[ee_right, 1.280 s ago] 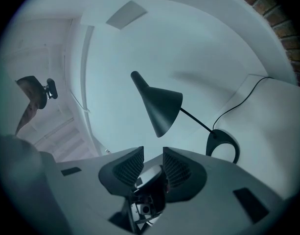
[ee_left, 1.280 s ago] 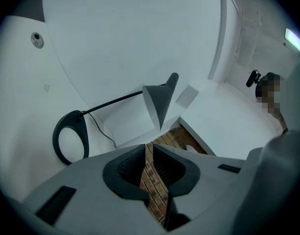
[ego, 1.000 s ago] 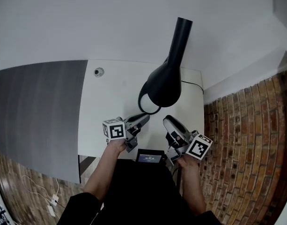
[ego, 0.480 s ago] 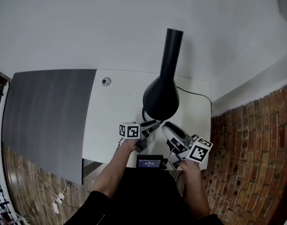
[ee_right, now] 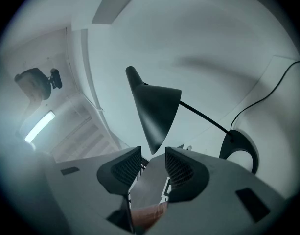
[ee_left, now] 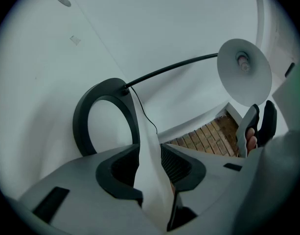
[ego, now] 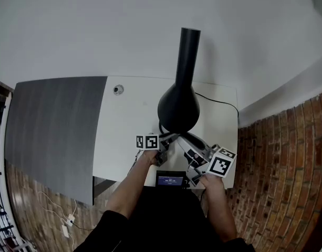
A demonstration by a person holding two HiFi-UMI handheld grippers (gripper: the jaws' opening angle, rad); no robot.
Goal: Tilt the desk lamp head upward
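A black desk lamp (ego: 177, 106), seen from above, stands on a white counter (ego: 126, 114) toward its right side. A person's two hand-held grippers are just in front of it. The lamp head (ee_right: 157, 109) is a smooth matt cone that tapers to a long narrow neck. It sits at the end of a thin black arm (ee_left: 174, 67) that rises from an open ring base (ee_left: 83, 119). A cord (ego: 219, 102) trails away behind. From the left gripper's side, the head's white inside and its bulb (ee_left: 242, 60) are visible.

The left gripper (ee_left: 150, 166) points at the ring base. Its jaws have just been opening and stand wide apart with nothing between them. The right gripper (ee_right: 153, 169) faces the head, with its jaws also apart and empty and the cone's narrow end just beyond them. Neither gripper is closed on the lamp.

The head looks like thin, rigid metal, so it is probably light. It also looks slick, and the taper would likely slip out of closing jaws. The rim of the wide mouth or the straight neck seems the safer place to hold, away from the fragile bulb. The slim arm and ring base may shift or tip under a push, so steadying the base with the other gripper seems wise.
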